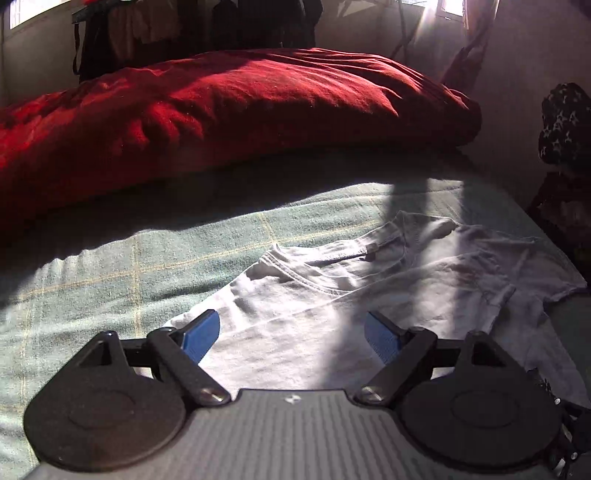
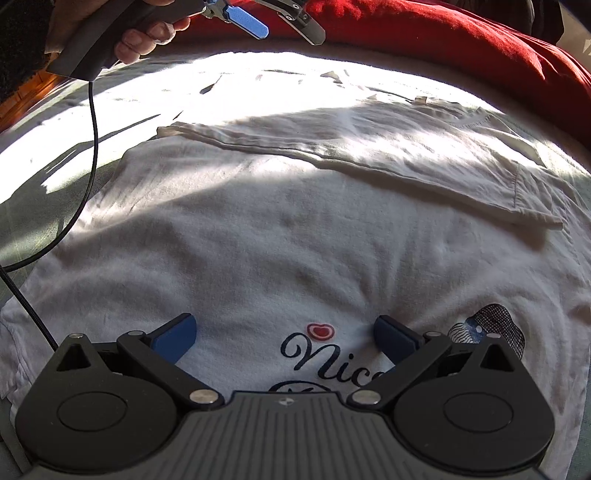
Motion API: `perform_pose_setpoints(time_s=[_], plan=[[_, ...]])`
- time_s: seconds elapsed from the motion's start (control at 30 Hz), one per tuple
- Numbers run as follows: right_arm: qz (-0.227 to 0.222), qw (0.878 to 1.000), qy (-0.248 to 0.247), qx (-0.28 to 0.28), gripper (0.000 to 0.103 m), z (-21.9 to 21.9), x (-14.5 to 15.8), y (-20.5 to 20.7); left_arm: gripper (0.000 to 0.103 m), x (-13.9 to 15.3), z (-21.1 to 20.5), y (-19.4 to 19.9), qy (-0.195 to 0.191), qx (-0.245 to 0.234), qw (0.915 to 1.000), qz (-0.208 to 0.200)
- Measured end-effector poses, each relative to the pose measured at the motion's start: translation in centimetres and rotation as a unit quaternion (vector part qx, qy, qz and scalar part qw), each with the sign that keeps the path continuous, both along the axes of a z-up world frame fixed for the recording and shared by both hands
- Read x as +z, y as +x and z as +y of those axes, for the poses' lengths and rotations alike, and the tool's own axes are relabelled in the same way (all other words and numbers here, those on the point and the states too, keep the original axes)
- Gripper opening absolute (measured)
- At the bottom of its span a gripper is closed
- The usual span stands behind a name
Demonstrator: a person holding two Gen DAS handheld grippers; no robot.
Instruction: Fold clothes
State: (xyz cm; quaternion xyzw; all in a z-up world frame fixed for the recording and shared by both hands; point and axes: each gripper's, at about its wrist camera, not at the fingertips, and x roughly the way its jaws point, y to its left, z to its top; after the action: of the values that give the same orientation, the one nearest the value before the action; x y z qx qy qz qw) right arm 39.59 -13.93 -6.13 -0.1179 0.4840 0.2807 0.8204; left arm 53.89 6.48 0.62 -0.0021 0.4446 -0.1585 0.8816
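Hiding half the T-shirt [image 2: 258, 240] lettering [image 2: 332, 362]: right tongs [image 2: 284, 341]

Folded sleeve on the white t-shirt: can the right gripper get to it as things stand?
Probably yes. The right gripper is open and empty over the t-shirt, and the folded sleeve lies flat just ahead with only bare fabric between. The left gripper is raised at the far edge, clear of that path.

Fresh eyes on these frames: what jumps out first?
The white T-shirt spread on the green bedspread, one side folded in across the far half, with a cursive print and small red heart at the near edge. Behind it, the big red pillow. Both grippers are open and empty: the right gripper over the print, the left gripper raised beyond the shirt.
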Motion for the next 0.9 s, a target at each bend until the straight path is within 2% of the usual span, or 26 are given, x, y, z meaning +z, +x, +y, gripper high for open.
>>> perform_pose_setpoints(time_s=[0.1,0.17,0.23,0.33,0.43,0.5,0.6,0.73,0.8,0.9], plan=[[-0.002,1.0,0.0,0.002,0.103,0.0,0.0,0.0,0.085,-0.8,0.5,-3.4,-0.048,0.006,0.9978,0.046],[-0.003,1.0,0.0,0.004,0.103,0.0,0.0,0.0,0.086,-1.9,0.9,-5.1,-0.086,0.014,0.9932,0.078],[-0.004,1.0,0.0,0.008,0.103,0.0,0.0,-0.1,0.086,-3.8,1.3,-6.5,-0.096,0.032,0.9887,0.111],[-0.004,1.0,-0.001,0.014,0.103,0.0,0.0,-0.1,0.085,-5.8,2.5,-8.1,-0.032,0.073,0.9907,0.11],[-0.003,1.0,-0.003,0.017,0.103,0.1,0.1,-0.1,0.085,-4.9,3.5,-8.8,-0.016,0.097,0.9911,0.09],[-0.004,1.0,-0.003,0.018,0.103,0.1,0.1,-0.1,0.085,-3.7,3.6,-9.3,-0.018,0.101,0.9919,0.074],[-0.007,1.0,-0.007,0.016,0.103,0.2,0.1,-0.2,0.085,-2.9,2.9,-10.4,-0.054,0.074,0.9928,0.078],[-0.006,1.0,-0.01,0.015,0.103,0.3,0.1,-0.1,0.086,-4.1,0.9,-12.1,-0.072,0.03,0.9922,0.097],[-0.006,1.0,-0.011,0.015,0.103,0.3,0.1,-0.1,0.086,-5.5,0.7,-12.8,-0.064,0.036,0.9908,0.114],[-0.009,1.0,-0.013,0.018,0.103,0.3,0.1,-0.3,0.086,-6.1,0.8,-15.0,-0.035,0.045,0.993,0.103]])
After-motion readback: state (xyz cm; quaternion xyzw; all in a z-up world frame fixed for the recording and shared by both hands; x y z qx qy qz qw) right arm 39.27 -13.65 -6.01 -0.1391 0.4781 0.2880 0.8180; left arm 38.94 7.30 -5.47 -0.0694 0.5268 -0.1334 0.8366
